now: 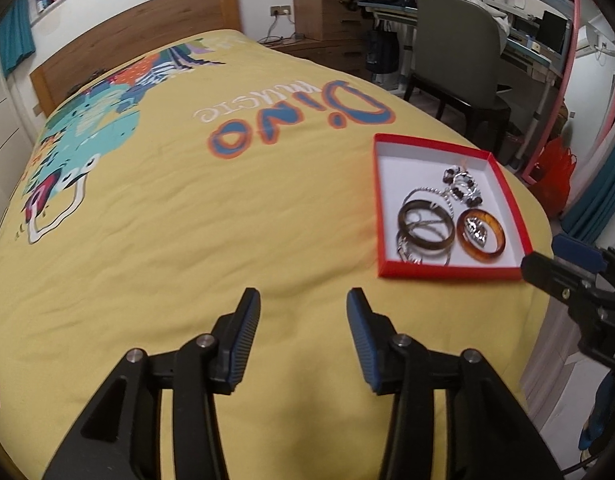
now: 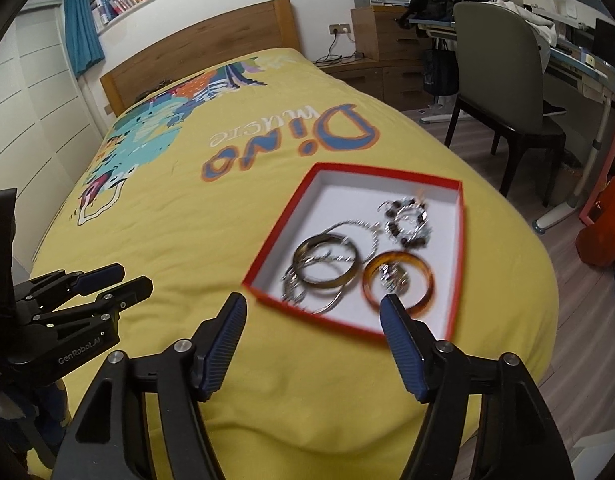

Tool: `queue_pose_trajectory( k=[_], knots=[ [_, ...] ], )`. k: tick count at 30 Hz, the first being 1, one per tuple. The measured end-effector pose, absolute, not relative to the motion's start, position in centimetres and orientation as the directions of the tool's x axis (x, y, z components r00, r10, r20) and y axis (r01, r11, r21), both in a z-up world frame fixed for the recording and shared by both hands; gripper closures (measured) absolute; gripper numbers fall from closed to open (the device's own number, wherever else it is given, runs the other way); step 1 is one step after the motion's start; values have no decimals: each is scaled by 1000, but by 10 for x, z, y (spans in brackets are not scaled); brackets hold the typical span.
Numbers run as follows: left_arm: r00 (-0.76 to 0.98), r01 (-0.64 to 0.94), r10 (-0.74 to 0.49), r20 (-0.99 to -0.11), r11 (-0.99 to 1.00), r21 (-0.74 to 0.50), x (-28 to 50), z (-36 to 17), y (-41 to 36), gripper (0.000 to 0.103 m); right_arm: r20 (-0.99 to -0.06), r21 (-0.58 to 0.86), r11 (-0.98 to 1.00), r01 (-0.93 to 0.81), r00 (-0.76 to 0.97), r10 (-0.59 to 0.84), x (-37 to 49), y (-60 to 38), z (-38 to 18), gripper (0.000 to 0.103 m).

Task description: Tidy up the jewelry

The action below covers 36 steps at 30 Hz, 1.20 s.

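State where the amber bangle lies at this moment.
The amber bangle lies flat inside the red box on the yellow bedspread, in the near right corner, right of the dark brown bangle, encircling a small silver piece.

The left gripper hangs over a yellow bedspread, jaws apart with nothing between them. To the right, a red box rests on the bedspread. It contains a dark bangle, an amber bangle and silver chains. The right gripper enters at the right edge.
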<state>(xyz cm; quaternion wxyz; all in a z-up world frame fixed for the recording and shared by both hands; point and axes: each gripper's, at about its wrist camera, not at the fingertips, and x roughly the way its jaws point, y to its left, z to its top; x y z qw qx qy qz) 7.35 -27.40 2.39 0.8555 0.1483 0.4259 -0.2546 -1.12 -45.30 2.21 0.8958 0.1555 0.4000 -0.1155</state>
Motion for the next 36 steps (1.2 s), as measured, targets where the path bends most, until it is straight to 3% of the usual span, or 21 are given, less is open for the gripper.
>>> queue_pose_trajectory(
  k=[8, 11, 14, 18, 36],
  knots=[
    [537, 526, -284, -794, 849, 52, 57, 25, -242, 49, -761, 190, 918, 348, 642, -86, -27, -418, 16, 23],
    [546, 509, -268, -794, 858, 61, 54, 24, -232, 48, -764, 183, 914, 362, 638, -99, -33, -408, 14, 21],
    [549, 492, -256, -796, 869, 60, 51, 23, -221, 47, -768, 173, 912, 373, 631, -112, -38, -400, 12, 11],
    [571, 467, -224, -790, 880, 88, 47, 22, -210, 47, -770, 159, 912, 378, 626, -125, -40, -390, 10, 6],
    [625, 391, -135, -769, 906, 159, 43, 10, -183, 47, -755, 75, 894, 441, 611, -238, -53, -375, 14, 3]
  ],
)
